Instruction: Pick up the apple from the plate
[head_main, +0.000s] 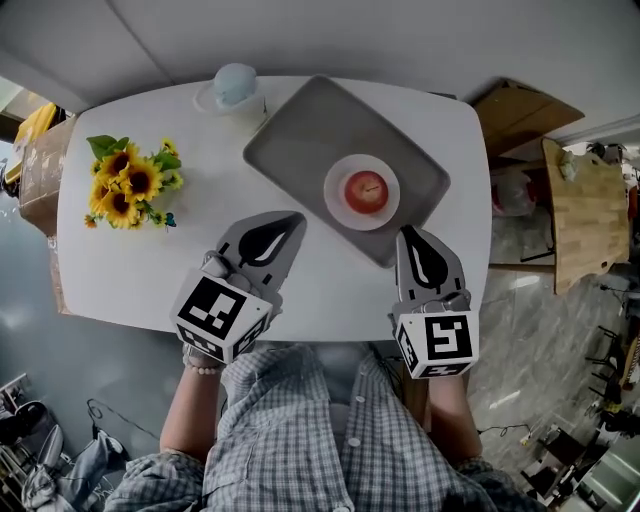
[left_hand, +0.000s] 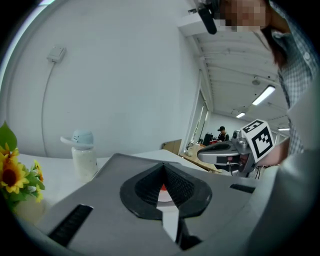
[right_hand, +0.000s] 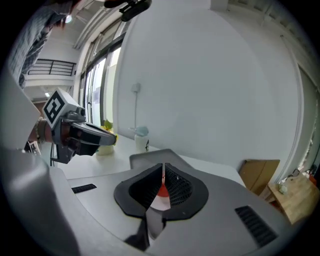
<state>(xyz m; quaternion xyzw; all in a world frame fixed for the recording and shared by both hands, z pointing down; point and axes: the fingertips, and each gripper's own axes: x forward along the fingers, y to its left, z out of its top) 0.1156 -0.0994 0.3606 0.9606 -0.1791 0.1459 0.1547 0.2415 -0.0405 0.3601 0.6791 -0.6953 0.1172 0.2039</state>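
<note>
Apple (head_main: 366, 188) sits in the middle of a small white plate (head_main: 337, 207), and nothing touches it. The plate rests on a grey tray (head_main: 300, 130) laid at a slant on the white worktop (head_main: 130, 270), towards its right half.

Left gripper (head_main: 296, 217) is over the worktop just off the tray's near-left edge and points towards the plate. Its jaws are clenched tip to tip with nothing in them; in the left gripper view a sliver of red and white shows through the hollow behind the tips.

Right gripper (head_main: 408, 233) is at the tray's near-right edge, near the plate but apart from it. Its jaws are likewise pressed together and empty, with the apple and plate visible beyond them in the right gripper view.

Sunflowers (head_main: 128, 182) stand at the worktop's left end, and a white bottle (head_main: 235, 85) with a pale blue cap stands at the far edge, just beside the tray's corner.
</note>
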